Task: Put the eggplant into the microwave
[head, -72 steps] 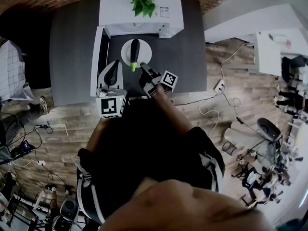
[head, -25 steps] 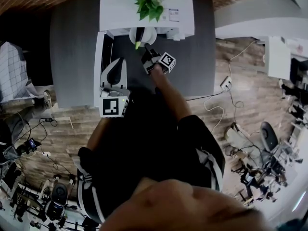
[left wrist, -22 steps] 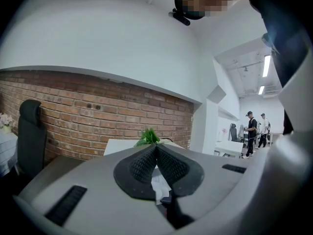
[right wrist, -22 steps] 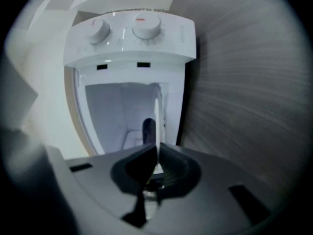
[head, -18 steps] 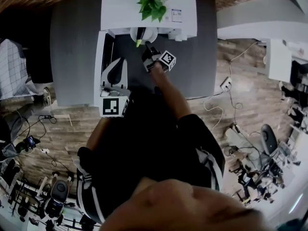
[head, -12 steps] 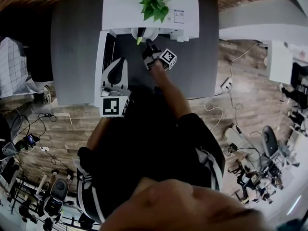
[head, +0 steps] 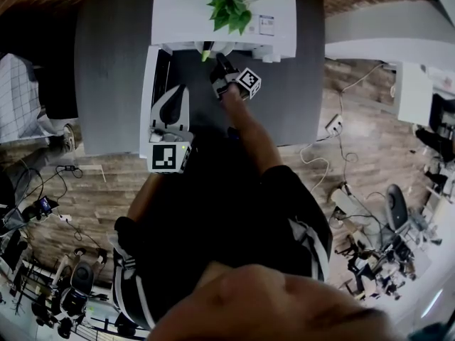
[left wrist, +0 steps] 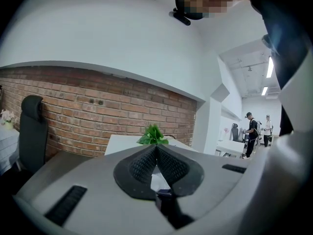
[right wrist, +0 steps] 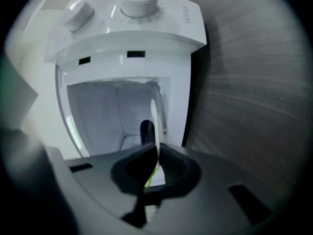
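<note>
Right hand-held gripper (right wrist: 157,153) pinching plate (right wrist: 154,114), eggplant (right wrist: 146,131) in microwave (right wrist: 146,28), head view: stem (head: 205,50) only

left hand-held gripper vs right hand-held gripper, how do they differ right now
The right hand-held gripper is shut on the plate carrying the eggplant; the left hand-held gripper grips nothing. The right one is at the microwave opening; the left one sits back near the table's front edge. Both have jaws together.

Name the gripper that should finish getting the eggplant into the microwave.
Right. The right gripper is shut on the plate carrying the eggplant, at the microwave's open mouth. The left gripper is shut, empty and farther back.
</note>
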